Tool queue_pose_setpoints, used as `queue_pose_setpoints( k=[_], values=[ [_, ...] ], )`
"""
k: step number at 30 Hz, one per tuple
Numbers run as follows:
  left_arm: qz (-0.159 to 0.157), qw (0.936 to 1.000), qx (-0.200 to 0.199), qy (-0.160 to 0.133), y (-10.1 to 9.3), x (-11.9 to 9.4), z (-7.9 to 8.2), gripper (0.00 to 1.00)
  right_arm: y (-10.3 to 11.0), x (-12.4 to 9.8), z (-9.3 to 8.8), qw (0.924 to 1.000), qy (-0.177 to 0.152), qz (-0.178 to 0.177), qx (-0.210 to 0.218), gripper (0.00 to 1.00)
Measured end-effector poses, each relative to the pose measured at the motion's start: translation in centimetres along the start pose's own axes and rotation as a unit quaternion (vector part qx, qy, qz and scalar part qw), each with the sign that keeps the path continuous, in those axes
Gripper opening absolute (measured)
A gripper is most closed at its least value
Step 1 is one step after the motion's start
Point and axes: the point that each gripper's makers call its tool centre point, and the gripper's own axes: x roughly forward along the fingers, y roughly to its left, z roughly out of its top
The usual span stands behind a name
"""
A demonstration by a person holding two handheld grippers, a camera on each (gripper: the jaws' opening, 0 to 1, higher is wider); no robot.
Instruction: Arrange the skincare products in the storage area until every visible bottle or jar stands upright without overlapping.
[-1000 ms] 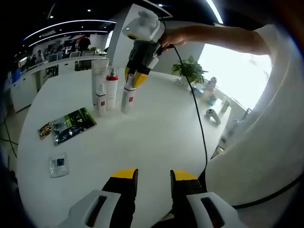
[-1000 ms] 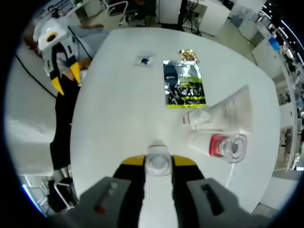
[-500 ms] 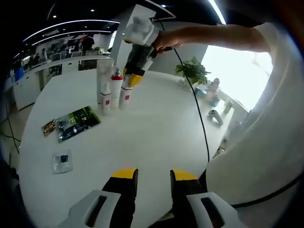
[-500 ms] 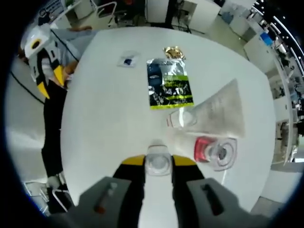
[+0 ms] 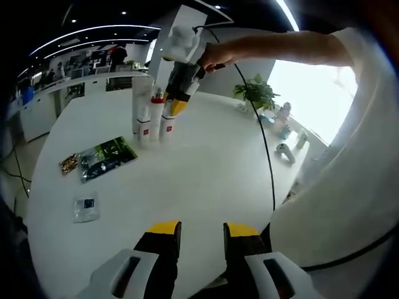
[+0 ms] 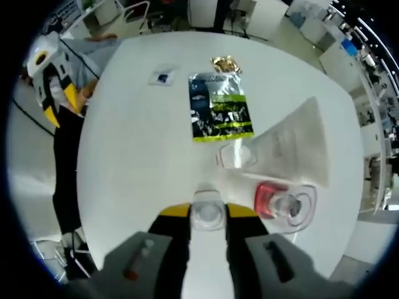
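The right gripper [image 6: 207, 215] has its jaws clamped on a white bottle [image 6: 207, 213], held upright on the white surface [image 6: 143, 149] beside a red-capped bottle [image 6: 271, 199] at 3 o'clock. The left gripper [image 5: 202, 233] hovers with jaws parted, holding nothing.

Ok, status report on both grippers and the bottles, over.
Right gripper shut on white bottle, beside red-capped bottle and tube. Left gripper open, empty. Sachets nearby, not blocking.
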Motion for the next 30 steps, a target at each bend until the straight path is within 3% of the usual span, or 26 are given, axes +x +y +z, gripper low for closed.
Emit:
queue_pose_setpoints(
  k=[16,30],
  values=[
    [0.015,0.9999,-0.007,0.0,0.6,-1.0,-0.4,0.28,-0.9,1.8,-0.3,0.9999,0.016,-0.005,0.003,0.21],
    [0.015,0.9998,-0.003,0.008,0.6,-1.2,-0.6,0.28,-1.2,1.9,-0.8,0.9999,0.001,-0.005,0.015,0.27]
  ],
)
